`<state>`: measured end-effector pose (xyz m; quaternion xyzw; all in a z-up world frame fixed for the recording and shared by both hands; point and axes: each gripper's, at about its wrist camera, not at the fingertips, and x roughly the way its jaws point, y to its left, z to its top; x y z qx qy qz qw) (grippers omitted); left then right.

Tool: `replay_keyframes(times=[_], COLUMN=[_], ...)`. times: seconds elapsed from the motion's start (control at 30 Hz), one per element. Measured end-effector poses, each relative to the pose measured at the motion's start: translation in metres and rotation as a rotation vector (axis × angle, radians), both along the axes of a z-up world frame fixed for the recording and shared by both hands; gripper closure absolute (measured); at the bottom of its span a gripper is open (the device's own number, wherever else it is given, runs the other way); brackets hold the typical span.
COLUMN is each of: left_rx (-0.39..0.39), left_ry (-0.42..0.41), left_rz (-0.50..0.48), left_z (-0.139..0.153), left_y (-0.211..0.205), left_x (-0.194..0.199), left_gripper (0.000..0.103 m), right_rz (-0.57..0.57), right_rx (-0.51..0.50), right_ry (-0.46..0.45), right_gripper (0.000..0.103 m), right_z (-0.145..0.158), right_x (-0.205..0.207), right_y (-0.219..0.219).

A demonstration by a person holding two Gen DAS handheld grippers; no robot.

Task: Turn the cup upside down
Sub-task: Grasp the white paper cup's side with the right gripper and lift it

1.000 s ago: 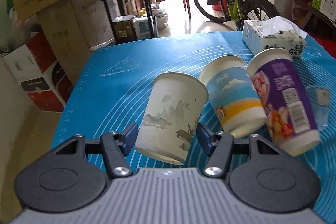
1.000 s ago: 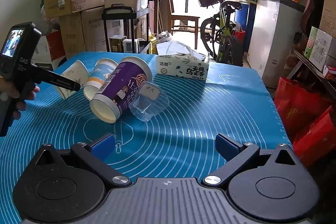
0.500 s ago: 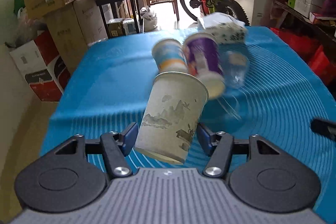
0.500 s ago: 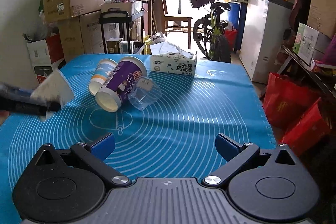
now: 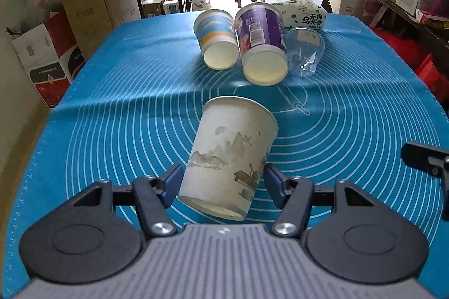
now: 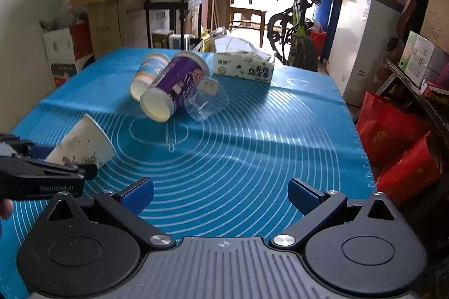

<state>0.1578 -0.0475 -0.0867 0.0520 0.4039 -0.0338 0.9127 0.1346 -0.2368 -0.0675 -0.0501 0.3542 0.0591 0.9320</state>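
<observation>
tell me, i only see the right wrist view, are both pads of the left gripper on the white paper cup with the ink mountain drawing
Observer: Yes. In the left wrist view the left gripper has a blue pad on each side of the white paper cup with the ink mountain drawing, near its base.
Operator: is my gripper close to it
Observer: One black finger of the right gripper shows at that view's right edge, apart from the cup.

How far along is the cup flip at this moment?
Done: the left gripper has the white paper cup clamped and off the blue mat. In hand: the cup hangs tilted. Left: turning it rim-down and setting it on the mat. The right gripper is open, holding nothing.
</observation>
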Motion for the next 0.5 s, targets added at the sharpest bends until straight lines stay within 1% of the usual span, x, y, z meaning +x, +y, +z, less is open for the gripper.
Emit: replay_keyframes(times=[0.07, 0.13, 0.17, 0.2, 0.37, 0.5], left_rx=[-0.01, -0.012, -0.013, -0.014, -0.014, -0.009], left_ry=[0.004, 0.011, 0.012, 0.013, 0.012, 0.015], left_rz=[0.002, -0.002, -0.006, -0.008, -0.006, -0.005], left_z=[-0.0006, -0.002, -0.0021, -0.0023, -0.0029, -0.0041], left_y=[0.0019, 0.0013, 0.0019, 0.0019, 0.0015, 0.0021], left_x=[0.0001, -0.0009, -0.0002, 0.0001, -0.0019, -0.0025], left_gripper=[0.037, 0.03, 0.023, 0.021, 0.021, 0.021], right_rz=[0.007, 0.016, 0.021, 0.026, 0.037, 0.036], right_rx=[-0.017, -0.014, -0.013, -0.013, -0.019, 0.005], right_ry=[0.0, 0.003, 0.005, 0.004, -0.004, -0.026], right_gripper=[0.0, 0.0, 0.0, 0.0, 0.0, 0.0], right_z=[-0.0016, -0.0031, -0.0034, -0.0037, -0.007, -0.0062], right_x=[-0.0008, -0.001, -0.0009, -0.0011, -0.0012, -0.0036], right_y=[0.0018, 0.0022, 0.0028, 0.0037, 0.0082, 0.0074])
